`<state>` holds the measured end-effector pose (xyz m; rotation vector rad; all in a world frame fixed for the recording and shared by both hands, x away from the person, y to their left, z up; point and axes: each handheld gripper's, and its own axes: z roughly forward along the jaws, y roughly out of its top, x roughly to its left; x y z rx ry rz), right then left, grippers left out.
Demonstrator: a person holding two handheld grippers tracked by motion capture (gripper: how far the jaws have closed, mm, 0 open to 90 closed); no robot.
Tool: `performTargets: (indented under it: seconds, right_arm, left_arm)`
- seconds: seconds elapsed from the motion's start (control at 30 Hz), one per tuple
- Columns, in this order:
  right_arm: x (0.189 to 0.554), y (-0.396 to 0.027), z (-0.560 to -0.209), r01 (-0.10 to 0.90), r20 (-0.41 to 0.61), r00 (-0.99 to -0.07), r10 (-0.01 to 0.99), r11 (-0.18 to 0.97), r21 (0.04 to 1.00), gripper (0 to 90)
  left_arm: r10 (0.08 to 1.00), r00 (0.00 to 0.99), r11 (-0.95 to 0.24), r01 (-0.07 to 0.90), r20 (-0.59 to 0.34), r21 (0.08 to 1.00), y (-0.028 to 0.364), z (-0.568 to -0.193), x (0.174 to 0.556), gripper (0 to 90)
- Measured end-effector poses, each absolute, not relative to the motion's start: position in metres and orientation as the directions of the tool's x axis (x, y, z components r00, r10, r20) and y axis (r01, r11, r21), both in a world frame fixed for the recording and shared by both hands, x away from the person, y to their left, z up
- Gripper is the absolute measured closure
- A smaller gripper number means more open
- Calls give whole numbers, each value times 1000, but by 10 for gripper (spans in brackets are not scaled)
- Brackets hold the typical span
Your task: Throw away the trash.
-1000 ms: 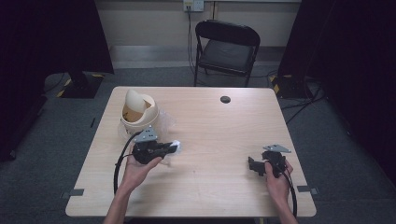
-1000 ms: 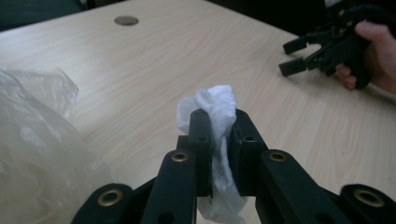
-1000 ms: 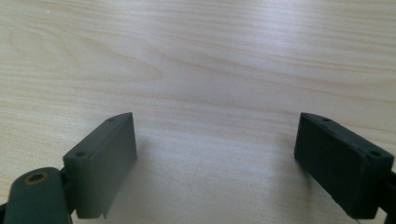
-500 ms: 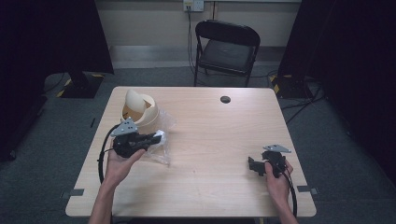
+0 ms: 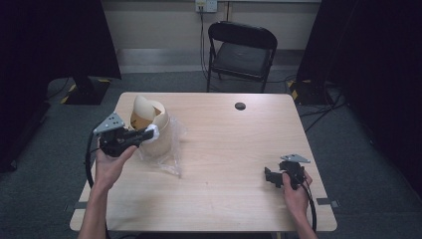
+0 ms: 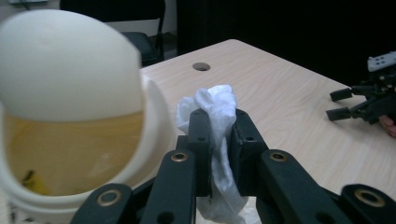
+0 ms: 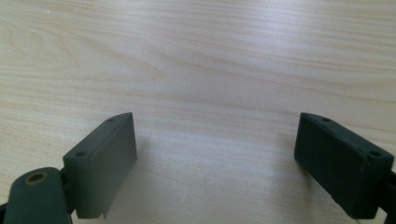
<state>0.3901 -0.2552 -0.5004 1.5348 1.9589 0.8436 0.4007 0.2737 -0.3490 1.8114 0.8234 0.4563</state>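
Observation:
A crumpled white tissue (image 6: 212, 100) is pinched between the black jaws of my left gripper (image 6: 218, 125), which is shut on it. In the high view, the left gripper (image 5: 148, 134) holds the tissue (image 5: 153, 132) right at the side of a cream bin (image 5: 145, 118) with a domed swing lid. In the left gripper view, the bin (image 6: 70, 116) stands close at the left, its opening showing a yellowish inside. My right gripper (image 5: 269, 177) rests low at the table's right front, open. Its two jaws (image 7: 215, 158) stand wide apart over bare wood.
A clear plastic bag (image 5: 168, 152) lies crumpled on the table (image 5: 224, 199) beside the bin. A small black round spot (image 5: 240, 106) sits near the far edge. A black folding chair (image 5: 242, 50) stands behind the table. Dark curtains flank both sides.
My left gripper has carried the tissue left and away from me, from the table's middle-left up to the bin. The right gripper has stayed put.

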Motion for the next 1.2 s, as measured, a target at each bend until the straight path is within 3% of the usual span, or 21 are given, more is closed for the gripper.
performTargets:
  seconds: [0.53,1.2]
  right_arm:
    - [390,-255,-500,657,-16,-233,972,169,735,121]
    - [390,-255,-500,657,-16,-233,972,169,735,121]
  left_arm:
    - [793,603,-226,426,-89,876,313,-356,434,810]
    - [798,593,-261,503,-109,824,303,-366,464,789]
